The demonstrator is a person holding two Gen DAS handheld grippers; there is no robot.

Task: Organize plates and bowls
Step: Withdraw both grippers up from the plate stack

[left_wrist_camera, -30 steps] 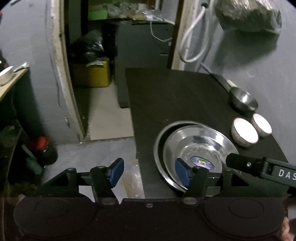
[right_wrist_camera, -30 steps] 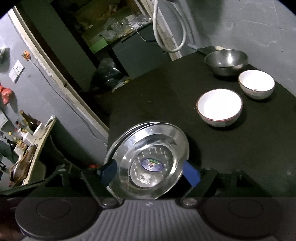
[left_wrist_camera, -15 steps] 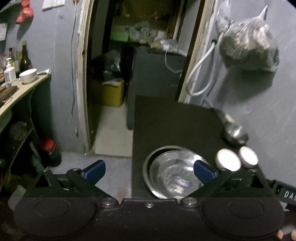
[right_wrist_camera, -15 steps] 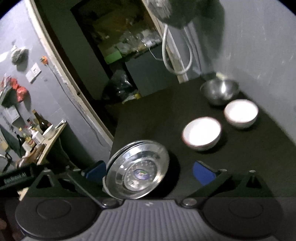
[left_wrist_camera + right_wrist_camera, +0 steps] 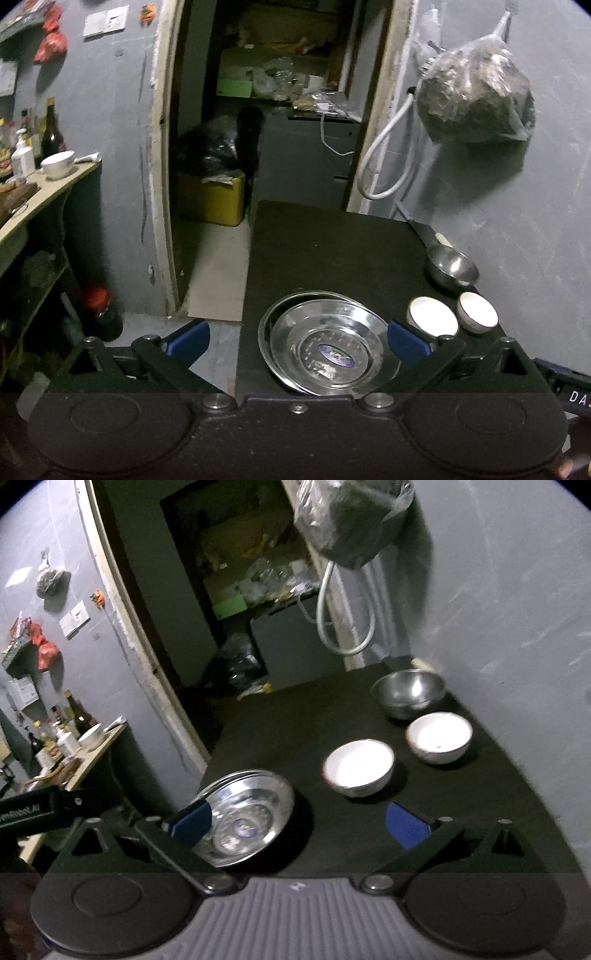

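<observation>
A stack of steel plates (image 5: 328, 347) (image 5: 247, 819) lies at the near left corner of the black table (image 5: 332, 247) (image 5: 295, 723), the top plate slightly offset from the one beneath. Two white bowls (image 5: 432, 317) (image 5: 477, 312) sit to its right, seen also as the nearer white bowl (image 5: 358, 768) and the farther white bowl (image 5: 439, 738). A steel bowl (image 5: 452, 267) (image 5: 408, 692) stands behind them by the wall. My left gripper (image 5: 297, 338) hangs open above and short of the plates. My right gripper (image 5: 297, 821) is open too, holding nothing.
A grey wall borders the table on the right, with a hanging plastic bag (image 5: 476, 96) and a white hose (image 5: 384, 158). A doorway (image 5: 258, 110) opens behind into a cluttered room. A wooden shelf (image 5: 40, 188) with bottles and a cup stands at left.
Both grippers opened wide and let go of the plates, then pulled back and rose. The plates now lie on the table and look smaller in both views.
</observation>
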